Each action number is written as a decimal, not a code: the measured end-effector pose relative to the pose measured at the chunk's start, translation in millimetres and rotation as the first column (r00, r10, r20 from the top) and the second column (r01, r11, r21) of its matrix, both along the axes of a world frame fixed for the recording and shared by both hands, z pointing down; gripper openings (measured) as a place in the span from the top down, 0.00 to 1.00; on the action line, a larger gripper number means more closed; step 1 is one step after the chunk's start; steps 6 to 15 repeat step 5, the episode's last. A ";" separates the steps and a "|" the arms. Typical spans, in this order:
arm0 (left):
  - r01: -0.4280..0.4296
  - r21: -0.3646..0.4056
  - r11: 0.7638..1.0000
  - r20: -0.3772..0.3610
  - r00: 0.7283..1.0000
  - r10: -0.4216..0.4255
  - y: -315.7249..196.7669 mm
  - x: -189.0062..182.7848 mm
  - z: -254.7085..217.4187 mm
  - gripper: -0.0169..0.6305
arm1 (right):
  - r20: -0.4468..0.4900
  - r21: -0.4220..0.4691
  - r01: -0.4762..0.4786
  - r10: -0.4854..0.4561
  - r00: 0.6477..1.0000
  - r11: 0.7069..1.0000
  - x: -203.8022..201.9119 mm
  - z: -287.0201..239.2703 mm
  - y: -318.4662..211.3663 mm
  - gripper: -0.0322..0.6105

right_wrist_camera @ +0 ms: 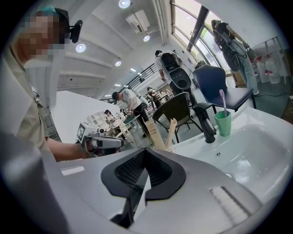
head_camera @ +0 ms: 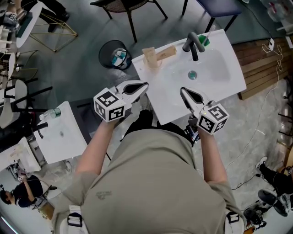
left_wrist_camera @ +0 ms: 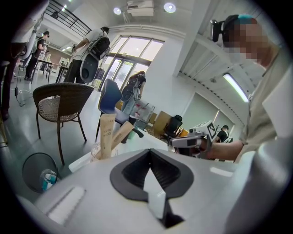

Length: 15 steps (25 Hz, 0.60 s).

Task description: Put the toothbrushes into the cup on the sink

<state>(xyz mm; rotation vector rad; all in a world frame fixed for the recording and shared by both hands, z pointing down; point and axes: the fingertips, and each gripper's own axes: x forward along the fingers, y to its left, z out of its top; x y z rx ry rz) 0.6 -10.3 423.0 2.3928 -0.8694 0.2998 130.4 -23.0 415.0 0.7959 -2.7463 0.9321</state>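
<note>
Two toothbrushes in brown paper boxes (head_camera: 158, 55) stand in a clear cup (head_camera: 152, 61) at the white sink's (head_camera: 219, 80) far left corner; the boxes show again in the left gripper view (left_wrist_camera: 110, 133) and the right gripper view (right_wrist_camera: 161, 132). A green cup (head_camera: 204, 40) (right_wrist_camera: 223, 123) holding a toothbrush (right_wrist_camera: 221, 100) stands behind the black faucet (head_camera: 192, 45) (right_wrist_camera: 206, 121). My left gripper (head_camera: 145, 85) (left_wrist_camera: 150, 151) hovers shut and empty at the sink's near left edge. My right gripper (head_camera: 182, 90) (right_wrist_camera: 145, 153), also shut and empty, hovers over the sink's near rim.
A black waste bin (head_camera: 114, 54) (left_wrist_camera: 40, 171) sits on the floor left of the sink. A second small sink (head_camera: 59, 132) stands at the near left. Chairs (head_camera: 126, 7) stand beyond the sink, and a wooden pallet (head_camera: 261, 68) with cables lies on the right.
</note>
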 end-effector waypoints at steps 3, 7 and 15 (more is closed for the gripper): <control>0.001 -0.001 1.000 0.001 1.000 -0.001 -0.1 -1.5 1.1 0.96 | 0.000 -0.001 0.002 -0.002 1.000 1.000 -2.0 0.5 -0.2 0.93; 0.001 -0.001 1.000 -0.001 1.000 -0.001 -0.2 -2.5 1.7 0.96 | 0.000 -0.002 0.003 -0.003 1.000 1.000 -3.7 1.2 -0.1 0.93; 0.001 -0.001 1.000 -0.001 1.000 -0.001 -0.2 -2.5 1.7 0.96 | 0.000 -0.002 0.003 -0.003 1.000 1.000 -3.7 1.2 -0.1 0.93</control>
